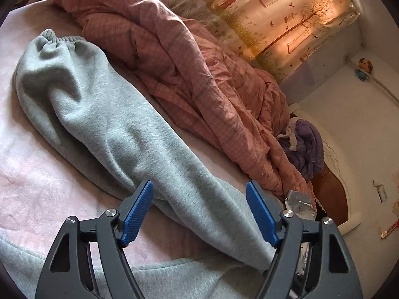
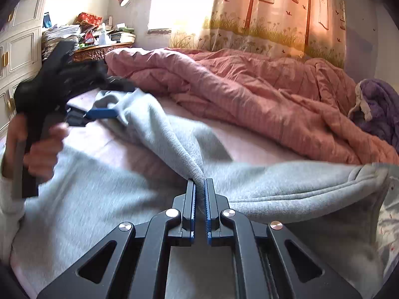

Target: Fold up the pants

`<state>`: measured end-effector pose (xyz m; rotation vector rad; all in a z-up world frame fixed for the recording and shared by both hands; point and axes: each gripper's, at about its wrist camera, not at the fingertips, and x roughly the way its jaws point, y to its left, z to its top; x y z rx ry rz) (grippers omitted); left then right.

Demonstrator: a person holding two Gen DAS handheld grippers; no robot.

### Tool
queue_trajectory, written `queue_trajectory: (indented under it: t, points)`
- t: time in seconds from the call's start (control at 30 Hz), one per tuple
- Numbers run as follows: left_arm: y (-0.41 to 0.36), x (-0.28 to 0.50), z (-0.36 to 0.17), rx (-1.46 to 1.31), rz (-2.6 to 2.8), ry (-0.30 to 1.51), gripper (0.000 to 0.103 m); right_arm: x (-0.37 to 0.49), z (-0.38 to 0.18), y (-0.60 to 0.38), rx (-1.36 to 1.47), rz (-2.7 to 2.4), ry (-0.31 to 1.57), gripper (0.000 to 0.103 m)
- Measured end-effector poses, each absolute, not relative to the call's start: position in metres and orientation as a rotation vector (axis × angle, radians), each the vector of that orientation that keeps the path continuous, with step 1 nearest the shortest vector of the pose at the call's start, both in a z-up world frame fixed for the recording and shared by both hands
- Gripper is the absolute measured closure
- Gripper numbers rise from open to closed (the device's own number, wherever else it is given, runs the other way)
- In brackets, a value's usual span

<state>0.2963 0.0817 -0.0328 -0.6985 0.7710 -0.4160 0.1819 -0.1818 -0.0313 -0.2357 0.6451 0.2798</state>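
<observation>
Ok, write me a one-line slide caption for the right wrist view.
Right gripper pinches a fold of the grey pants on the bed, pink duvet behind.

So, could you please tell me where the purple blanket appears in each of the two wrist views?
Left wrist view: the purple blanket lies right of centre, at the far lower end of the pink quilt.
Right wrist view: it sits at the far right edge, mid-height, past the quilt's right end.
Shared landmark: the tree-print curtain hangs behind the quilt in both views.
</observation>
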Motion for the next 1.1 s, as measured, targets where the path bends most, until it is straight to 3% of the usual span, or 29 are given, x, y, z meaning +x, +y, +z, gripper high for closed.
queue_trajectory:
  t: [0.27, 0.47, 0.53, 0.6, 0.63, 0.97, 1.03, 1.1]
  points:
    - [0.059, 0.329, -0.021, -0.55, -0.223, 0.851, 0.026, 0.155, -0.044, -0.181, -0.204, 0.294, 0.652, 0.097]
    - [0.067, 0.378, -0.048, -0.491, -0.022, 1.053, 0.036, 0.148, -0.058, -0.167, -0.302, 0.269, 0.656, 0.097]
    - [0.065, 0.38, -0.05, -0.446, 0.031, 1.103, 0.052, 0.148, -0.062, -0.16, -0.337, 0.25, 0.664, 0.097]
    - [0.067, 0.373, -0.047, -0.451, 0.047, 1.092, 0.091, 0.148, -0.065, -0.158, -0.363, 0.236, 0.66, 0.097]
    - [0.071, 0.367, -0.045, -0.475, 0.036, 1.079, 0.097, 0.147, -0.064, -0.157, -0.369, 0.231, 0.653, 0.097]
    - [0.102, 0.275, 0.005, -0.4, 0.047, 0.801, 0.097, 0.15, -0.043, -0.21, -0.134, 0.214, 0.685, 0.096]
    - [0.113, 0.259, 0.007, -0.419, 0.04, 0.774, 0.097, 0.156, -0.03, -0.237, -0.01, 0.192, 0.683, 0.085]
    - [0.123, 0.252, 0.009, -0.434, 0.035, 0.76, 0.097, 0.163, -0.018, -0.264, 0.093, 0.131, 0.676, 0.045]
